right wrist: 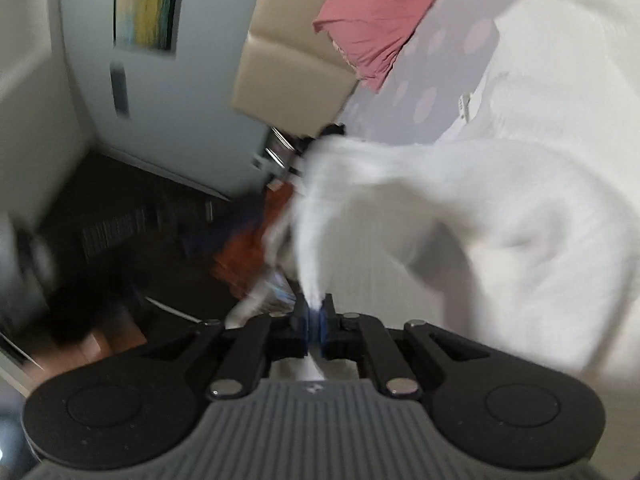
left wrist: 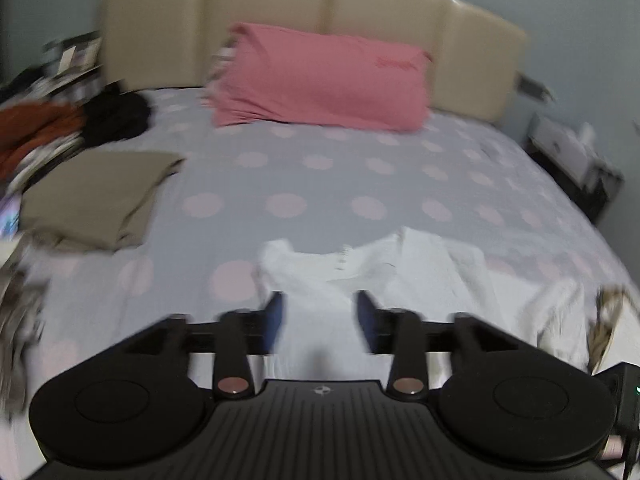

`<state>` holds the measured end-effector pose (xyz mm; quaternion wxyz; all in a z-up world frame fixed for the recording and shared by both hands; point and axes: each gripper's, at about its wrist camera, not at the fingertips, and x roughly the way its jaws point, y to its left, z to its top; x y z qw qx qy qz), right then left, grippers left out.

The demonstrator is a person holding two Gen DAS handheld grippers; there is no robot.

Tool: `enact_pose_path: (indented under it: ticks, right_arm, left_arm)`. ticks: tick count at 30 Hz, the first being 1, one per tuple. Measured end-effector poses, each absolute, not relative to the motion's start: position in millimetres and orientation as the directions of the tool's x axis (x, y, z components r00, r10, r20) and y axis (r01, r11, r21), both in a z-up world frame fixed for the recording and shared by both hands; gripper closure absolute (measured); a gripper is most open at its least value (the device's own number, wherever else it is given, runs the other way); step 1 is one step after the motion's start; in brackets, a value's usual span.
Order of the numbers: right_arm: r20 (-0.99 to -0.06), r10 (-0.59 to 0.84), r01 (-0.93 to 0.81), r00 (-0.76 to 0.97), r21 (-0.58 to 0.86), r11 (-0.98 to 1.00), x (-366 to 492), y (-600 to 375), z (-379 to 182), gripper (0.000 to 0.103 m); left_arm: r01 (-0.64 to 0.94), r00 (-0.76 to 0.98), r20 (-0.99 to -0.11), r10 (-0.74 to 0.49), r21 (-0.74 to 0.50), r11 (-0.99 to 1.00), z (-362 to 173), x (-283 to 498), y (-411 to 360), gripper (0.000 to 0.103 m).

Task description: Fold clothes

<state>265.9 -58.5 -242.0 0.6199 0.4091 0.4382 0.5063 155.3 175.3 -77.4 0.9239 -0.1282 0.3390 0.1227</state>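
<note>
Right wrist view: the right gripper (right wrist: pixel 316 320) is pinched tight on a corner of the white garment (right wrist: pixel 500 216), which stretches away rightward onto the dotted bedsheet (right wrist: pixel 424 80). In the left wrist view, the left gripper (left wrist: pixel 320 320) hangs half open and empty just above the garment's near edge, the pink pillow (left wrist: pixel 320 80) far behind.

White garment (left wrist: pixel 400 272): pale ribbed fabric, rumpled and spread on the spotted bed, lower centre of the left wrist frame; one bunched end lifted off the bed. Folded tan garment (left wrist: pixel 96 196): flat, left.
</note>
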Motion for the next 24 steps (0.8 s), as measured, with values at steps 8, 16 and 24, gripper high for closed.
enact_pose_path:
  ticks: [8,16,24]
  right_arm:
    - [-0.026,0.991,-0.163,0.131,0.985,0.048,262.0,-56.8,-217.7,0.097]
    - [-0.088,0.995,-0.236,0.053,0.967,0.098,220.9,-37.8,-173.4,0.096]
    - [-0.119,0.993,-0.219,0.014,0.968,0.119,178.5,-19.0,-153.5,0.092]
  left_arm:
    - [-0.203,0.774,-0.633,-0.002,-0.251,0.947,-98.4,59.9,151.7,0.055]
    - [-0.141,0.783,-0.622,-0.002,-0.181,0.973,-108.4,44.1,135.3,0.054]
    - [-0.224,0.752,-0.657,0.047,-0.188,0.956,-98.4,23.8,174.4,0.1]
